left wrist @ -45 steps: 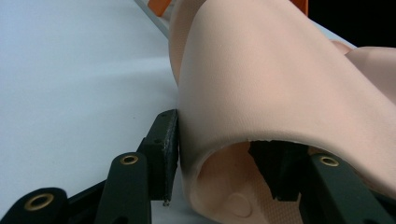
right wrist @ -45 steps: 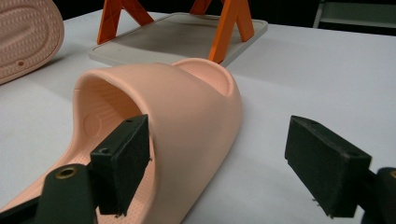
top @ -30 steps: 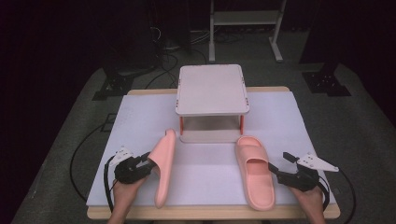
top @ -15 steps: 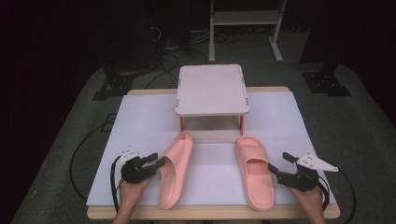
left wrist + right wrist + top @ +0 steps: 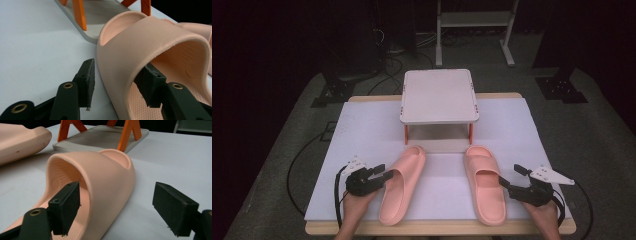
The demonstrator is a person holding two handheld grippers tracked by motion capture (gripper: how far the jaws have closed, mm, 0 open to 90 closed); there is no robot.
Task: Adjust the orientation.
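Two pink slippers lie flat on the white mat, toes toward a small shelf. My left gripper [image 5: 386, 171] straddles the outer wall of the left slipper [image 5: 399, 185] at its strap. In the left gripper view one pad sits under the strap of the left slipper [image 5: 155, 37], and the outer pad [image 5: 87, 80] stands a small gap away from the wall. My left gripper [image 5: 118, 72] is open. My right gripper [image 5: 510, 175] is open wide at the right slipper [image 5: 484, 182]. One pad [image 5: 66, 207] is inside the right slipper [image 5: 107, 170], and the other is well clear of it.
A grey two-level shelf [image 5: 439, 95] with orange legs stands at the middle back of the mat [image 5: 362, 130]. Its lower plate [image 5: 100, 137] lies just beyond the slipper toes. Cables trail from both grippers off the table's front corners. The floor around is dark, with stands behind.
The left slipper stood tilted on its edge in my left gripper. It now lies flat on its sole, a little further right. The right gripper and right slipper have not moved.
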